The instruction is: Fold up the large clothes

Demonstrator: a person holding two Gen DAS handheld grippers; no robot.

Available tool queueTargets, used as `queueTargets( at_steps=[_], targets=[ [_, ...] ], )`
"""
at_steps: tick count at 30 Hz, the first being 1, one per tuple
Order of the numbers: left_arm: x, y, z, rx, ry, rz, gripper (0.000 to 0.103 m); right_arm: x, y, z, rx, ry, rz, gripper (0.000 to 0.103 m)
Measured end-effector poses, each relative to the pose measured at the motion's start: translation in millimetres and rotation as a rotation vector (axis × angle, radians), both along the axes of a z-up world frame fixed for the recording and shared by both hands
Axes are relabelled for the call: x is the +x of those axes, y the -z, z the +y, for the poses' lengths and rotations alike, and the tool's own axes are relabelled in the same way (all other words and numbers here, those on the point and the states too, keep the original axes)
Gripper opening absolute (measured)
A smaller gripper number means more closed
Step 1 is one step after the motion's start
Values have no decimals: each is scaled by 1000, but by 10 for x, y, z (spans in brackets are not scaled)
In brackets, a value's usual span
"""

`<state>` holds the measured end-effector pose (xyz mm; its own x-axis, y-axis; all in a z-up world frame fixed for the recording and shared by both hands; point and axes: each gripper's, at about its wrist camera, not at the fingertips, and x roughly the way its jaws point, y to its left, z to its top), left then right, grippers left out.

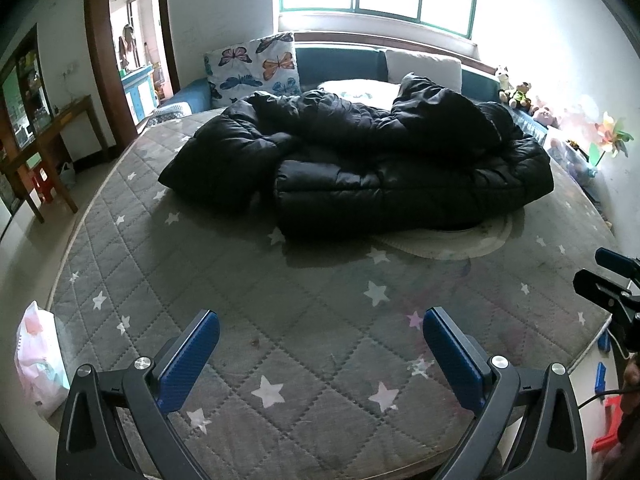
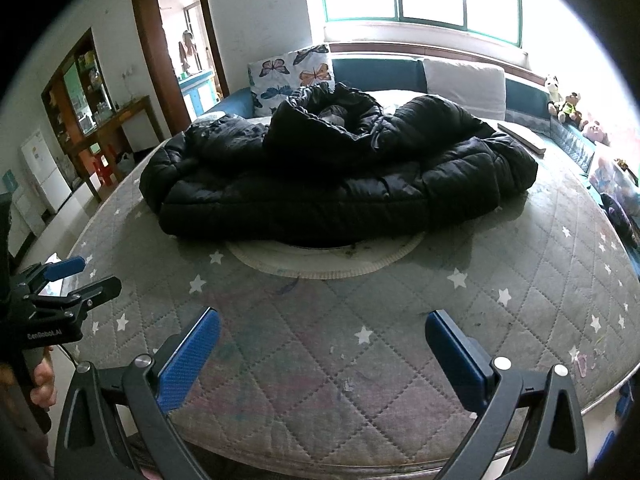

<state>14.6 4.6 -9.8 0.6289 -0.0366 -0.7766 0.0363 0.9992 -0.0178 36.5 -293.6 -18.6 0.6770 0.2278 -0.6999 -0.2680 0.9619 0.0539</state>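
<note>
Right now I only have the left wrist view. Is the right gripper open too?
Observer: Yes. The right gripper has its fingers wide apart above the mattress, holding nothing.
Operator: Where is the hood?
Observer: The hood sits on top of the jacket, opening toward the right camera, near the butterfly pillow.
Operator: Anything behind the jacket that I can't see?
Observer: What looks like a book lies flat on the bed past the jacket's right end.
</note>
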Motion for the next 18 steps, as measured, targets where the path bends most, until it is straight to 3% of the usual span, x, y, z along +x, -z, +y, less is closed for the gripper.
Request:
queueTargets(
  at_steps=[18],
  targets=[
    [77,5,28,22,-19,12,103,51,12,22,10,-37,9,103]
  ],
)
